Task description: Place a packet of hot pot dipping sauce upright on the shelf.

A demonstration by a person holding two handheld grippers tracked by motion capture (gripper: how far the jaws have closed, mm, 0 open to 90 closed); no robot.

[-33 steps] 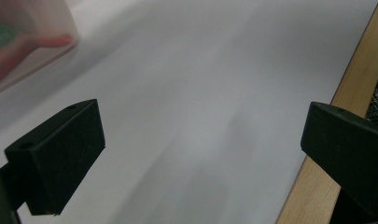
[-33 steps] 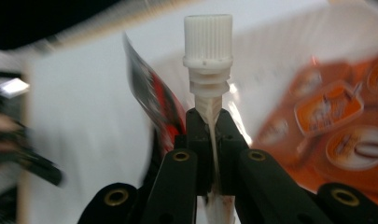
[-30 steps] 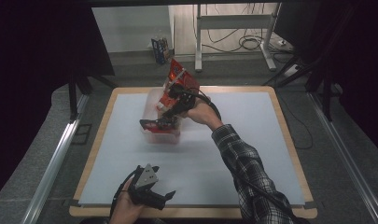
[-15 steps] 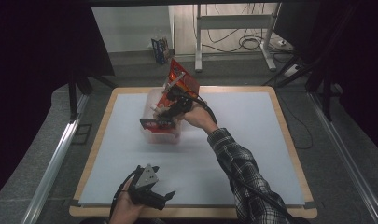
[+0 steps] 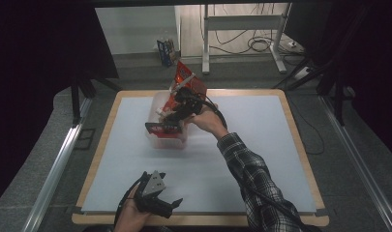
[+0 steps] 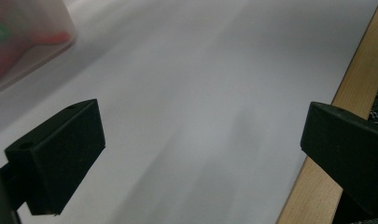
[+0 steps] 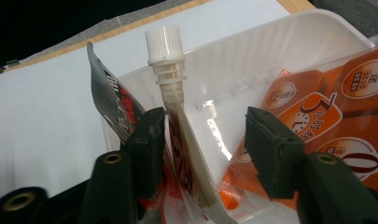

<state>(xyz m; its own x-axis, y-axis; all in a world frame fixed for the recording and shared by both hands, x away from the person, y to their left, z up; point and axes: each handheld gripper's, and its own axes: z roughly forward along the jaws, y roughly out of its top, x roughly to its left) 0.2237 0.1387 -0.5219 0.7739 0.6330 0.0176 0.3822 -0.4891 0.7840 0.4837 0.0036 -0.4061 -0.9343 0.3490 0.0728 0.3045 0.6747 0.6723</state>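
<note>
A clear plastic bin (image 5: pixel 159 140) stands on the white table mat at the far left of centre, with several drink pouches in it. My right gripper (image 5: pixel 176 115) reaches into it. Its jaws have just been opening. Between them stands a spout pouch with a white screw cap (image 7: pixel 164 41), leaning against the left pad (image 7: pixel 149 140) and clear of the right pad, so my right gripper (image 7: pixel 205 126) is open. An orange pouch (image 7: pixel 326 116) lies to its right in the bin, and a dark pouch (image 7: pixel 109 102) rises at its left. My left gripper (image 5: pixel 157 198) rests open near the front edge, holding nothing.
The table's wooden rim (image 6: pixel 345 107) runs close beside my left gripper (image 6: pixel 200 149). A corner of the bin (image 6: pixel 23 42) shows beyond it. A tall orange pouch (image 5: pixel 184 79) sticks up from the bin's far end. Dark curtains and table legs stand beyond the table.
The right hand has edged slightly left over the bin. The left gripper has stayed where it was.
</note>
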